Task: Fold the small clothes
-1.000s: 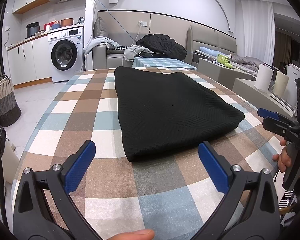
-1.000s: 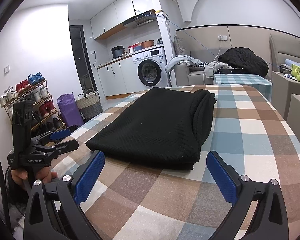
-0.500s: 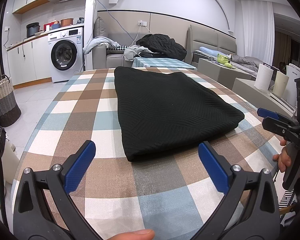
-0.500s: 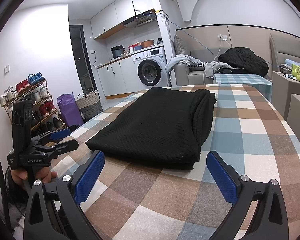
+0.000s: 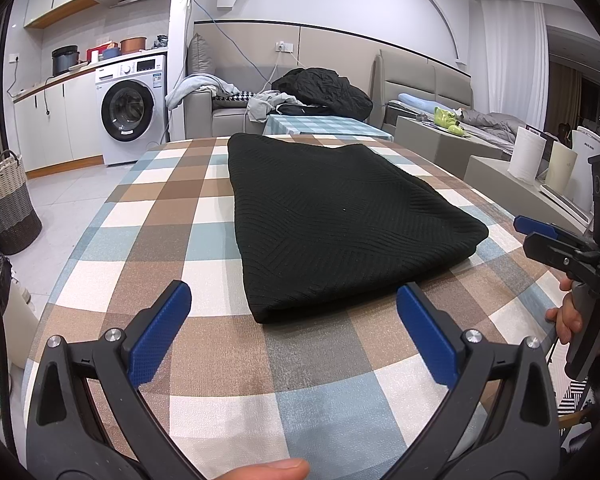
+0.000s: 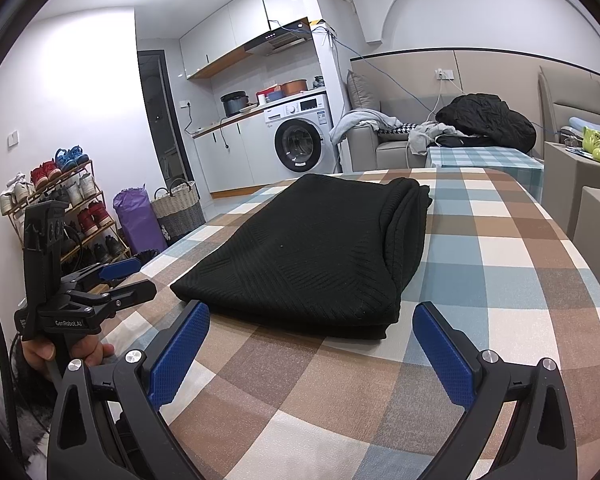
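A black knitted garment (image 5: 340, 216) lies folded in a flat rectangle on the checked tablecloth (image 5: 204, 360); in the right wrist view (image 6: 324, 248) its layered fold edge faces right. My left gripper (image 5: 296, 320) is open and empty, hovering just short of the garment's near edge. My right gripper (image 6: 312, 332) is open and empty, just short of the garment's near corner. Each gripper shows in the other's view, the right gripper (image 5: 540, 236) at the table's right edge and the left gripper (image 6: 116, 276) at its left edge.
A washing machine (image 5: 130, 108) and a woven basket (image 5: 8, 204) stand to the left. A sofa piled with clothes (image 5: 320, 88) is beyond the table. A shoe rack (image 6: 56, 208) stands by the wall. Paper rolls (image 5: 528, 158) sit on a ledge at right.
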The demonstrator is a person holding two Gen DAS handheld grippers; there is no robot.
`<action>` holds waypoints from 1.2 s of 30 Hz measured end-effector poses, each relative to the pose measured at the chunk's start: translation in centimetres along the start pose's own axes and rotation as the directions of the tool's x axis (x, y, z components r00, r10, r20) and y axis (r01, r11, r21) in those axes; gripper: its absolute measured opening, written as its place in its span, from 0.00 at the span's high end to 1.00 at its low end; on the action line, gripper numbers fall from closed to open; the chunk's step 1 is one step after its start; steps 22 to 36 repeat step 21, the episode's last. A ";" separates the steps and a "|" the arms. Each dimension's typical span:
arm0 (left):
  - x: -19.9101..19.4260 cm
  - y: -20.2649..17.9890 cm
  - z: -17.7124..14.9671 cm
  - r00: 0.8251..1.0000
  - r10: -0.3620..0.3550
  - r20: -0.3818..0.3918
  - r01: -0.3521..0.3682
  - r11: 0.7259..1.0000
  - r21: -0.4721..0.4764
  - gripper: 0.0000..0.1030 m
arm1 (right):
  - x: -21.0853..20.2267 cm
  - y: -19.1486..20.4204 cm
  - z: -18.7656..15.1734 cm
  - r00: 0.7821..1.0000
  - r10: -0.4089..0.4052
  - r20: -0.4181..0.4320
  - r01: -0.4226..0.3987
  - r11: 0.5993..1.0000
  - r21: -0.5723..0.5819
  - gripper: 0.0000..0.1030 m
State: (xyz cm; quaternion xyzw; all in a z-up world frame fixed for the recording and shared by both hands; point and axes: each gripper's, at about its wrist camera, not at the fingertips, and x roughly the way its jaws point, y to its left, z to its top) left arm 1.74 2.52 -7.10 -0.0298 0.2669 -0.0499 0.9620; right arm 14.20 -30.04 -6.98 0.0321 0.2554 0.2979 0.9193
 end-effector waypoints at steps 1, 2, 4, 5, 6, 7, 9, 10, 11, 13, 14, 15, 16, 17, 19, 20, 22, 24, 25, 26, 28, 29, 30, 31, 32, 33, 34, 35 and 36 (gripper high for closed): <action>0.0 -0.1 0.1 1.000 0.001 0.000 -0.001 1.000 0.000 0.01 | 0.0 -0.1 -0.1 1.000 0.001 0.000 -0.001 1.000 0.000 0.00; 0.0 -0.1 0.1 1.000 0.001 0.000 -0.001 1.000 0.000 0.01 | 0.0 -0.1 -0.1 1.000 0.001 0.000 -0.001 1.000 0.000 0.00; 0.0 0.0 0.0 1.000 0.000 0.000 0.000 1.000 0.000 0.01 | 0.0 -0.1 -0.1 1.000 0.001 -0.001 -0.001 1.000 -0.001 0.00; 0.0 -0.1 0.1 1.000 0.001 0.000 -0.001 1.000 0.000 0.01 | 0.0 -0.1 -0.1 1.000 0.001 -0.001 -0.001 1.000 -0.001 0.00; 0.0 -0.1 0.1 1.000 0.001 0.000 -0.001 1.000 0.000 0.01 | 0.0 -0.1 -0.1 1.000 0.001 0.000 -0.001 1.000 -0.001 0.00; 0.0 -0.1 0.1 1.000 0.000 0.000 0.000 1.000 0.000 0.01 | 0.0 -0.1 -0.1 1.000 0.000 -0.001 0.000 1.000 0.000 0.00; 0.0 -0.1 0.1 1.000 0.001 0.000 -0.001 1.000 0.000 0.01 | 0.0 -0.1 -0.1 1.000 0.001 0.000 -0.001 1.000 0.001 0.00; 0.0 -0.1 0.1 1.000 0.001 0.000 -0.001 1.000 0.001 0.01 | 0.0 -0.1 -0.1 1.000 0.001 0.000 -0.001 1.000 0.001 0.00; 0.0 -0.1 0.1 1.000 0.001 0.001 -0.001 1.000 0.001 0.01 | 0.0 -0.1 -0.1 1.000 0.001 -0.001 -0.001 1.000 0.001 0.00; 0.0 -0.1 0.1 1.000 0.001 0.000 -0.001 1.000 0.001 0.01 | 0.0 -0.1 -0.1 1.000 0.002 -0.001 -0.002 1.000 0.002 0.00; 0.1 0.0 0.1 1.000 0.001 0.000 -0.001 1.000 0.003 0.01 | 0.0 -0.2 -0.1 1.000 0.004 -0.001 -0.004 1.000 0.003 0.00; 0.2 0.0 0.0 1.000 0.001 0.001 -0.001 1.000 0.003 0.01 | 0.0 -0.2 -0.2 1.000 0.004 -0.001 -0.004 1.000 0.004 0.00; 0.2 0.0 0.0 1.000 0.001 0.001 -0.001 1.000 0.004 0.01 | 0.0 -0.2 -0.2 1.000 0.003 -0.002 -0.003 1.000 0.004 0.00; 0.2 0.1 -0.1 1.000 0.001 0.003 -0.001 1.000 0.004 0.01 | 0.0 -0.2 -0.2 1.000 0.004 -0.002 -0.004 1.000 0.004 0.00; 0.4 0.2 -0.2 1.000 -0.003 0.001 0.003 1.000 0.005 0.01 | 0.0 -0.2 -0.2 1.000 0.003 -0.003 -0.003 1.000 0.004 0.00; 0.3 0.1 -0.1 1.000 -0.002 0.002 0.002 1.000 0.005 0.01 | 0.0 -0.2 -0.3 1.000 0.004 -0.003 -0.004 1.000 0.004 0.00; 0.3 0.1 -0.2 1.000 -0.003 0.001 0.003 1.000 0.005 0.01 | 0.0 -0.2 -0.3 1.000 0.004 -0.003 -0.004 1.000 0.004 0.00; 0.3 0.1 -0.2 1.000 -0.003 0.001 0.003 1.000 0.005 0.01 | 0.0 -0.2 -0.3 1.000 0.004 -0.003 -0.004 1.000 0.004 0.00; 0.3 0.1 -0.2 1.000 -0.003 0.001 0.003 1.000 0.005 0.01 | 0.0 -0.2 -0.3 1.000 0.004 -0.003 -0.004 1.000 0.004 0.00; 0.3 0.1 -0.2 1.000 -0.003 0.001 0.003 1.000 0.005 0.01 | 0.0 -0.2 -0.3 1.000 0.004 -0.003 -0.004 1.000 0.004 0.00; 0.3 0.1 -0.2 1.000 -0.003 0.001 0.003 1.000 0.005 0.01 | 0.0 -0.2 -0.3 1.000 0.004 -0.003 -0.004 1.000 0.004 0.00; 0.3 0.1 -0.2 1.000 -0.003 0.001 0.003 1.000 0.005 0.01 | 0.0 -0.2 -0.3 1.000 0.004 -0.003 -0.004 1.000 0.004 0.00; 0.3 0.1 -0.2 1.000 -0.003 0.001 0.003 1.000 0.005 0.01 | 0.0 -0.2 -0.3 1.000 0.004 -0.003 -0.004 1.000 0.004 0.00; 0.3 0.1 -0.2 1.000 -0.003 0.001 0.003 1.000 0.005 0.01 | 0.0 -0.2 -0.3 1.000 0.004 -0.003 -0.004 1.000 0.004 0.00; 0.3 0.1 -0.2 1.000 -0.003 0.001 0.003 1.000 0.005 0.01 | 0.0 -0.2 -0.3 1.000 0.004 -0.003 -0.004 1.000 0.004 0.00; 0.3 0.1 -0.2 1.000 -0.003 0.001 0.003 1.000 0.005 0.01 | 0.0 -0.2 -0.3 1.000 0.004 -0.003 -0.004 1.000 0.004 0.00; 0.3 0.1 -0.2 1.000 -0.003 0.001 0.003 1.000 0.005 0.01 | 0.0 -0.2 -0.3 1.000 0.004 -0.003 -0.004 1.000 0.004 0.00; 0.3 0.1 -0.2 1.000 -0.003 0.001 0.003 1.000 0.005 0.01 | 0.0 -0.2 -0.3 1.000 0.004 -0.003 -0.004 1.000 0.004 0.00; 0.3 0.1 -0.2 1.000 -0.003 0.001 0.003 1.000 0.005 0.01 | 0.0 -0.2 -0.3 1.000 0.004 -0.003 -0.004 1.000 0.004 0.00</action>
